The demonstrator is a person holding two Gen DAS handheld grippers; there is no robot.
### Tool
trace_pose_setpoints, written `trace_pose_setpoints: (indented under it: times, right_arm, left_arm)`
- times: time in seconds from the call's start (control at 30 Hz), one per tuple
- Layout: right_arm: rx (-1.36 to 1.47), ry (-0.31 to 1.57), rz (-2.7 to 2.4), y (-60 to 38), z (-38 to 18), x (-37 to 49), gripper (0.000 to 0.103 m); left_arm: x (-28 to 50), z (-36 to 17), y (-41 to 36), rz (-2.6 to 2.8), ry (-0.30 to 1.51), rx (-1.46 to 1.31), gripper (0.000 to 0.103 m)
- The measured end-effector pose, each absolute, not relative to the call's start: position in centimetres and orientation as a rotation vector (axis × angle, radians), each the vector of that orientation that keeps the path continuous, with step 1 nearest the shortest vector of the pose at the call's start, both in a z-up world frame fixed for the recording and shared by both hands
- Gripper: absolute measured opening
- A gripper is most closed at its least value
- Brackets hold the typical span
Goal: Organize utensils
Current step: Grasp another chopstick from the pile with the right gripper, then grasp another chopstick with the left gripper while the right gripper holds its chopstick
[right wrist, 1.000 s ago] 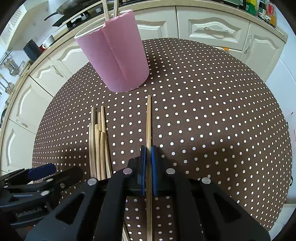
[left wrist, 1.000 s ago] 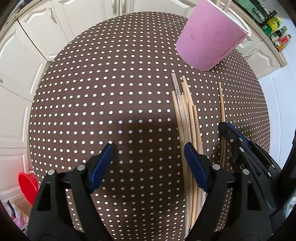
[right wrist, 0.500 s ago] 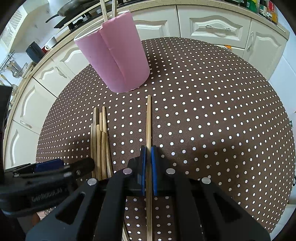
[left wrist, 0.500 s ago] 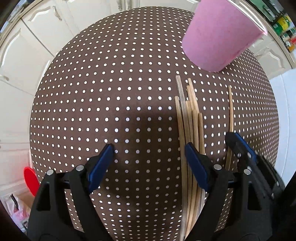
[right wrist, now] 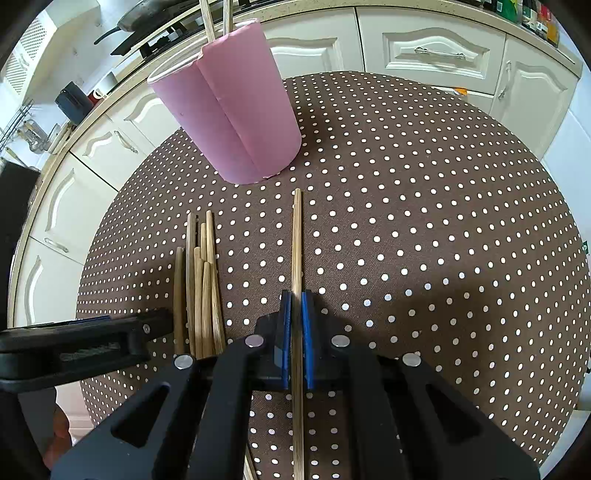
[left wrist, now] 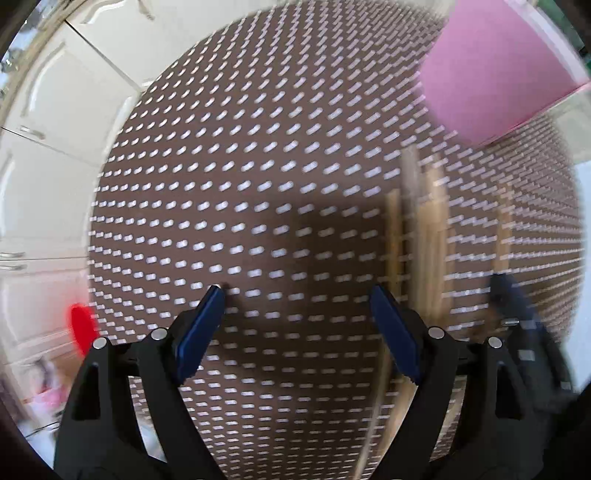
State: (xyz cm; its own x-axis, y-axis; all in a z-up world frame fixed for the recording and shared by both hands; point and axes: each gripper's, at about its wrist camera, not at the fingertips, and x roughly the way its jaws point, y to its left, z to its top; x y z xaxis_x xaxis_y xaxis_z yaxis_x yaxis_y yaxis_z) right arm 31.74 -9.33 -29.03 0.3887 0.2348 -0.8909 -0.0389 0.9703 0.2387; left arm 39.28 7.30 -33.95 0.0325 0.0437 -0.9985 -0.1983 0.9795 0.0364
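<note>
Nearest the right wrist camera, the right gripper (right wrist: 296, 301) has its blue jaws clenched on a single wooden chopstick (right wrist: 296, 240), gripping it partway along its length so that one end runs forward over the brown polka-dot tabletop (right wrist: 424, 229) toward the pink holder and the other end passes back beneath the gripper body. Just to the left of that stick in the same view lies a loose bundle of wooden chopsticks (right wrist: 201, 288), side by side on the tabletop and roughly parallel to the held one, with a clear strip of cloth between them. The left gripper (right wrist: 92, 332) reaches in from the left edge of this view, its black finger ending right at the near end of the bundle. In the blurred left wrist view, the left gripper (left wrist: 297, 314) points down at the tabletop (left wrist: 221, 166) with its jaws spread wide and released; only spotted cloth and a dark shadow show between them, while the bundle (left wrist: 424, 240) lies just outside the right-hand pad. Whether that pad touches the sticks cannot be told through the blur. Farther on stands the pink holder (right wrist: 229, 107), an upright cylinder near the far edge of the tabletop, with two pale sticks (right wrist: 216, 18) rising out of its open top. Beyond the tabletop run cream cabinet doors (right wrist: 424, 51) with metal handles.
</note>
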Motion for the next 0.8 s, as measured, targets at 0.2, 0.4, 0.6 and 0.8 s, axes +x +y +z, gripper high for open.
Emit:
trace_pose_setpoints:
  times: [0.2, 0.4, 0.6, 0.8]
  right_arm:
    - [0.191, 1.164, 0.183, -9.3, -29.1, 31.8, 0.005]
    - [0.195, 1.167, 0.188, -9.5, -29.1, 31.9, 0.005]
    - [0.198, 1.167, 0.192, -9.6, -29.1, 31.9, 0.005]
    - [0.197, 1.166, 0.19, -9.5, -29.1, 31.8, 0.005]
  left_arm:
    - [39.8, -34.1, 8.6, 0.174, 1.538, -0.197, 0.081]
    - [39.7, -33.0, 7.7, 0.094, 1.532, -0.266, 0.081]
    - [39.5, -33.3, 7.1, 0.105, 1.534, -0.213, 0.082]
    - [40.6, -34.0, 6.7, 0.099, 1.518, -0.2, 0.083]
